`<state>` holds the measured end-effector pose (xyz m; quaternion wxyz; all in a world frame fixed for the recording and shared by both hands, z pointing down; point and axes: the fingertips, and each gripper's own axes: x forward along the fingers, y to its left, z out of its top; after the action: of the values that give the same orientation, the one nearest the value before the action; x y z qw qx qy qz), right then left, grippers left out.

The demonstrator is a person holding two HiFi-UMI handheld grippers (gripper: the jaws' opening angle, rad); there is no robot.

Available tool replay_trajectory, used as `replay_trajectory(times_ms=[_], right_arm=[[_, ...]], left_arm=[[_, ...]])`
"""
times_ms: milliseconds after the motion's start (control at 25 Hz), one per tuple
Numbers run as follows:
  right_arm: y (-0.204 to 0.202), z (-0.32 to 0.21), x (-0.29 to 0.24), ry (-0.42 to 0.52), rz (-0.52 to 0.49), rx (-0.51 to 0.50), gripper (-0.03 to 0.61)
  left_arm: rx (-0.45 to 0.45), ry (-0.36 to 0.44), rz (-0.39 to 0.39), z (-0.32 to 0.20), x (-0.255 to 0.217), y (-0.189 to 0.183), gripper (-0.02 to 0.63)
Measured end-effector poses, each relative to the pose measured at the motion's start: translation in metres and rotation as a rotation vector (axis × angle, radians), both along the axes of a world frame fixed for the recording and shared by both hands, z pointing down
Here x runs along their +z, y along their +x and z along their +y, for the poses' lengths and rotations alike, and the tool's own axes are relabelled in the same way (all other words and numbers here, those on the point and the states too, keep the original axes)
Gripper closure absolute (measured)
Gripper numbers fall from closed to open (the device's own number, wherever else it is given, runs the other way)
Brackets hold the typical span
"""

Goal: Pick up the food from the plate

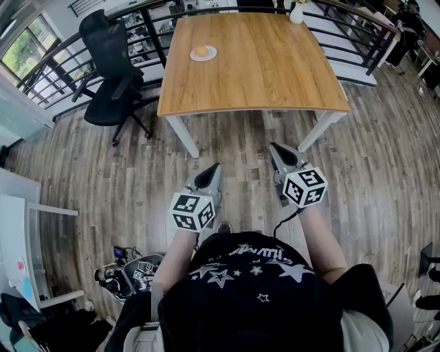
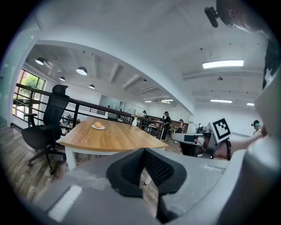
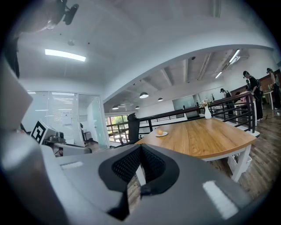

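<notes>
Hard to make out: the food (image 1: 201,50) is too small in every view for me to name. I can log only a round, orange-brown lump. In the head view the top edge cuts off the vase (image 1: 296,14), and my own body hides the floor behind both grippers. In each gripper view the grey gripper body fills the lower half and blocks the floor just below the jaws. A thin slot under the tips shows only a sliver of it.

Container: one white plate (image 1: 212,55) on the bench (image 1: 275,69), holding the single food item and nothing else I can see. The vase stands at the bench's far edge, well beyond the plate.

Left gripper (image 1: 209,170): jaws closed tip to tip, nothing between them. In its own view the plate (image 2: 93,127) with the food (image 2: 98,125) lies far ahead and to the left of the jaws.

Right gripper (image 1: 278,147): jaws closed as well, and empty. In its own view the plate (image 3: 163,134) and food (image 3: 160,131) sit far ahead, slightly right of the jaws, and the vase (image 3: 207,113) is further right.

Both grippers are held over the wood floor, short of the bench's near edge and well apart from the plate. A black chair (image 1: 110,75) stands ahead and left of the left jaws, beside the bench.
</notes>
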<state>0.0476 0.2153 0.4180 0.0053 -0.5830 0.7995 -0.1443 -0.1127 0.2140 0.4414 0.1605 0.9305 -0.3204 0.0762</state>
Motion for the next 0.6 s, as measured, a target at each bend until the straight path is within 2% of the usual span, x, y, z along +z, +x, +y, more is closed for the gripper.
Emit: replay_trajectory(times_ms=[600], right_arm=[[0.017,0.018,0.008,-0.007,-0.019,-0.014,0.578]], left_arm=[[0.005,-0.005,-0.032,0.018,0.003,0.023,0.613]])
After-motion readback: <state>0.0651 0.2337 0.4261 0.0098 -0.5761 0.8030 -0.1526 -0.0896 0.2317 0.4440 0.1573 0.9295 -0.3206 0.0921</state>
